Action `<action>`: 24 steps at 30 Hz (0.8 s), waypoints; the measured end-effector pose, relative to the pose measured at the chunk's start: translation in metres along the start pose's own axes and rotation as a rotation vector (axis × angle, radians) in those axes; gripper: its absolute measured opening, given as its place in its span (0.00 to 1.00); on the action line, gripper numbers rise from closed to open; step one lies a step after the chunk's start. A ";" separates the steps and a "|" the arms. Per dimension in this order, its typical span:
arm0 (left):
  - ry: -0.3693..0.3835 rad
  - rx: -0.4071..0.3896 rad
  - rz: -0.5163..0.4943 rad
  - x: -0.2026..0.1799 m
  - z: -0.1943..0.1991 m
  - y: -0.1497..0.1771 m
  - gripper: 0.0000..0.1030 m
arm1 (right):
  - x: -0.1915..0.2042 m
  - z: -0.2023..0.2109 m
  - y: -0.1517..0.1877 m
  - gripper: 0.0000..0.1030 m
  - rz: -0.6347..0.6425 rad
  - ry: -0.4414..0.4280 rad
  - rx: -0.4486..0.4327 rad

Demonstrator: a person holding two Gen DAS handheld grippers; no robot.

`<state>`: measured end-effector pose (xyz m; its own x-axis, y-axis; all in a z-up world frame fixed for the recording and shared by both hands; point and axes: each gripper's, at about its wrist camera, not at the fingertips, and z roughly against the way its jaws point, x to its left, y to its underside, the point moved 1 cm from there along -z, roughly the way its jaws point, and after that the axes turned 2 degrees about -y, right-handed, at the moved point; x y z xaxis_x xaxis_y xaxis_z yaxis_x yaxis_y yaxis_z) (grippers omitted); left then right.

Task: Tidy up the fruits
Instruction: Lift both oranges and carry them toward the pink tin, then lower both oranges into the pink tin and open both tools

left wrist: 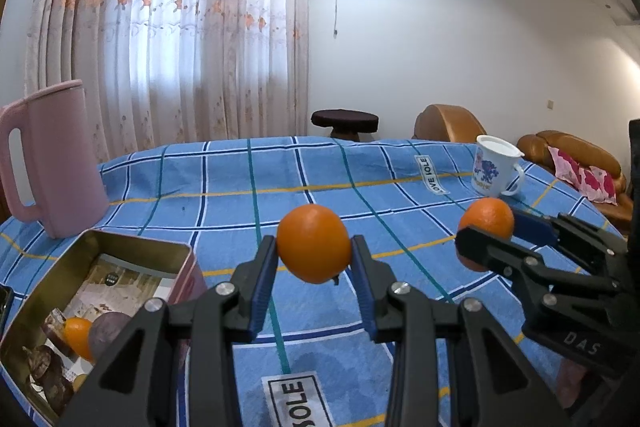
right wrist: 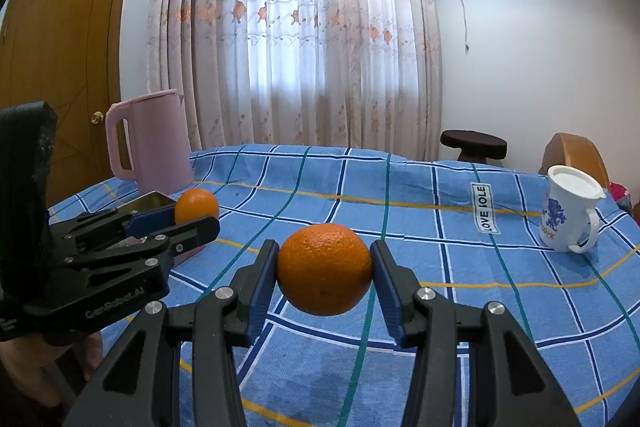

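My left gripper (left wrist: 314,253) is shut on an orange (left wrist: 313,243) and holds it above the blue checked tablecloth (left wrist: 248,187). My right gripper (right wrist: 325,273) is shut on a second orange (right wrist: 325,274), also lifted off the cloth. In the left wrist view the right gripper (left wrist: 486,227) and its orange (left wrist: 489,217) show at right. In the right wrist view the left gripper (right wrist: 176,221) and its orange (right wrist: 197,205) show at left. An open metal tin (left wrist: 132,243) at lower left holds a small orange (left wrist: 78,337) and dark round fruits (left wrist: 108,331).
A pink jug (left wrist: 52,159) stands at the table's left, behind the tin. A white printed mug (left wrist: 494,165) stands at the far right. A dark stool (left wrist: 344,119) and brown sofa (left wrist: 572,155) lie beyond the table.
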<state>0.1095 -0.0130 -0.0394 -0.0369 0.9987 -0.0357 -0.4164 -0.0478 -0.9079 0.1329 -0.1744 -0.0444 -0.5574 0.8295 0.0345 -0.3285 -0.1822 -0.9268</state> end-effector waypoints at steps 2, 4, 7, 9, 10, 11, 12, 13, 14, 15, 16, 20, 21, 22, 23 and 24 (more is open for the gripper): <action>-0.003 0.009 0.006 0.004 0.001 0.001 0.37 | 0.001 -0.004 0.000 0.47 -0.010 -0.011 0.012; -0.005 0.019 0.012 0.010 0.003 0.003 0.37 | 0.005 -0.007 -0.001 0.47 -0.011 -0.019 0.022; -0.019 0.037 0.027 0.022 0.010 0.005 0.37 | 0.016 -0.016 -0.005 0.47 -0.010 -0.051 0.034; -0.034 0.046 0.039 0.033 0.017 0.005 0.37 | 0.026 -0.020 -0.009 0.47 0.000 -0.073 0.035; -0.040 0.046 0.044 0.038 0.019 0.005 0.37 | 0.032 -0.023 -0.013 0.47 0.007 -0.090 0.035; -0.051 0.047 0.050 0.047 0.024 0.005 0.37 | 0.039 -0.026 -0.016 0.47 0.014 -0.107 0.035; -0.061 0.047 0.057 0.054 0.029 0.004 0.37 | 0.045 -0.029 -0.019 0.47 0.021 -0.123 0.036; -0.071 0.047 0.062 0.061 0.033 0.003 0.37 | 0.055 -0.033 -0.023 0.47 0.030 -0.146 0.036; -0.080 0.045 0.065 0.067 0.036 0.003 0.37 | 0.061 -0.035 -0.026 0.47 0.036 -0.162 0.035; -0.096 0.043 0.070 0.076 0.041 0.002 0.37 | 0.069 -0.038 -0.029 0.47 0.042 -0.177 0.034; -0.108 0.043 0.072 0.081 0.044 0.002 0.37 | 0.077 -0.040 -0.033 0.47 0.048 -0.196 0.033; -0.174 0.054 0.088 0.115 0.057 0.005 0.37 | 0.112 -0.049 -0.042 0.47 0.079 -0.271 0.034; -0.188 0.058 0.090 0.120 0.058 0.005 0.37 | 0.123 -0.051 -0.044 0.47 0.092 -0.287 0.036; -0.204 0.064 0.093 0.127 0.059 0.007 0.37 | 0.132 -0.053 -0.044 0.47 0.105 -0.304 0.038; -0.216 0.070 0.102 0.135 0.061 0.008 0.37 | 0.140 -0.055 -0.044 0.47 0.114 -0.317 0.041; -0.228 0.075 0.109 0.142 0.062 0.010 0.37 | 0.148 -0.057 -0.044 0.47 0.123 -0.329 0.045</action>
<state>0.0440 0.1274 -0.0276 -0.2849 0.9581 -0.0288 -0.4648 -0.1643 -0.8701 0.1081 -0.0138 -0.0194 -0.8083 0.5867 0.0492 -0.2728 -0.2992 -0.9144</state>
